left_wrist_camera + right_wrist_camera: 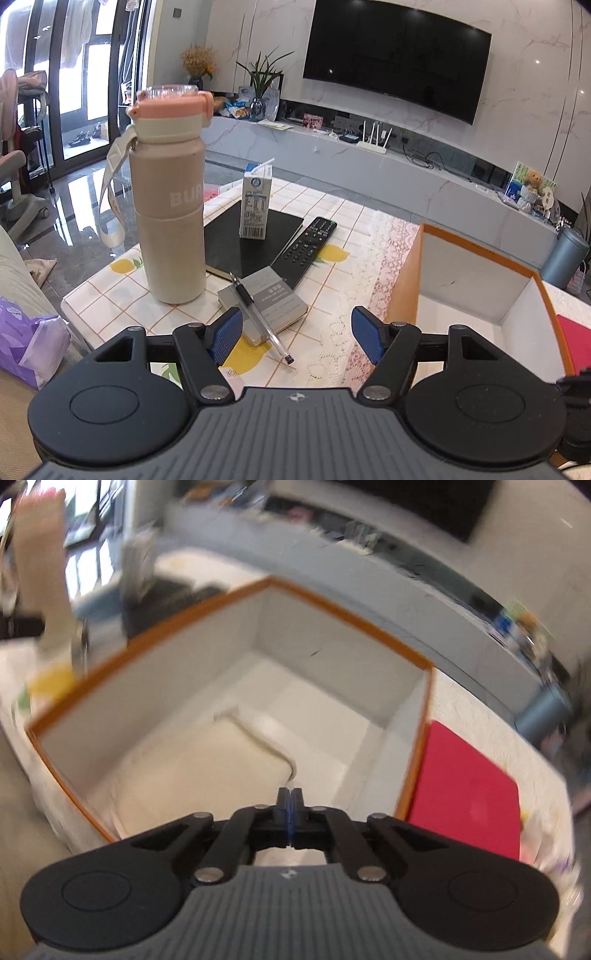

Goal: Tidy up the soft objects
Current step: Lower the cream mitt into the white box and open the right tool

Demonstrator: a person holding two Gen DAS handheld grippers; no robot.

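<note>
An orange-rimmed box with white inner walls [351, 620] stands on the table; it also shows at the right of the left wrist view [476, 254]. A cream soft cloth [192, 764] lies inside it on the near left. My right gripper [291, 797] hangs over the box's near side with its jaws together, the tips at the cloth's edge; the view is blurred and I cannot tell if cloth is pinched. My left gripper [297, 332] is open and empty above the table, left of the box.
On the table stand a beige bottle [170, 221] and a milk carton [255, 201] on a black notebook [236, 240], beside a remote [304, 245], a pen [258, 317] and a grey booklet [269, 301]. A red flat item [469, 794] lies right of the box. A purple bag [26, 336] sits at left.
</note>
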